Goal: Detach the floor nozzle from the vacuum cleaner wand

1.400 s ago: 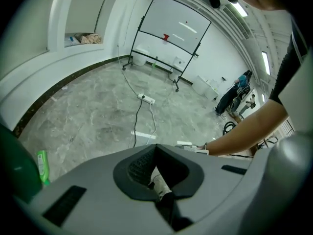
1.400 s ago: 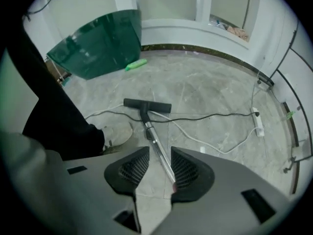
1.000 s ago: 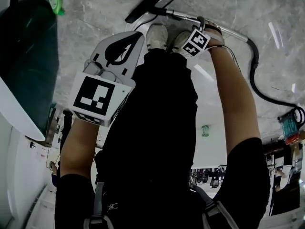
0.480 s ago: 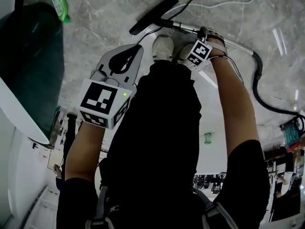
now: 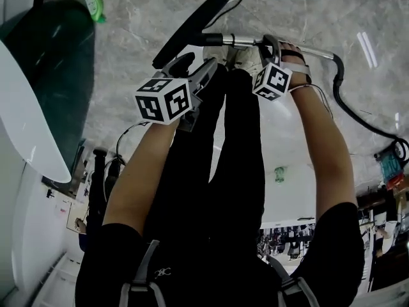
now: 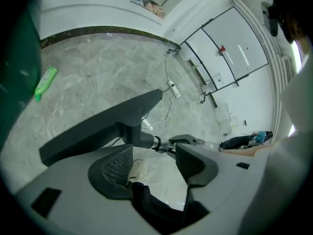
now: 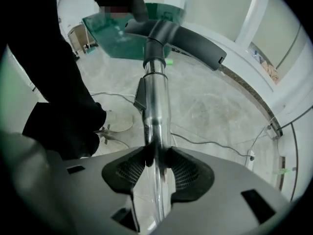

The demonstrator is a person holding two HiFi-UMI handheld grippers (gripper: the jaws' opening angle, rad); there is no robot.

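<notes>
The dark grey floor nozzle (image 5: 188, 29) (image 6: 98, 126) (image 7: 182, 35) sits on the end of the chrome wand (image 5: 246, 40) (image 7: 155, 97), both held up off the marble floor. My right gripper (image 5: 269, 43) (image 7: 155, 168) is shut on the wand a little behind the nozzle's neck. My left gripper (image 5: 195, 69) (image 6: 152, 165) hangs just short of that neck (image 6: 139, 138). Its jaws have just been opening and stand wide apart with nothing between them. Through the gap I see only a shoe and a trouser leg below.
A black hose (image 5: 348, 107) runs from the wand's far end across the floor to the right. A green bottle (image 5: 94, 2) (image 6: 45, 82) lies beside a dark green bin (image 5: 45, 75). A white cable (image 6: 168, 84) trails on the floor. The person's shoe (image 6: 138, 169) is below the grippers.
The right gripper has lifted the wand and nozzle up from the floor. The left gripper has rolled, swung in toward the nozzle's neck, and its jaws have spread.
</notes>
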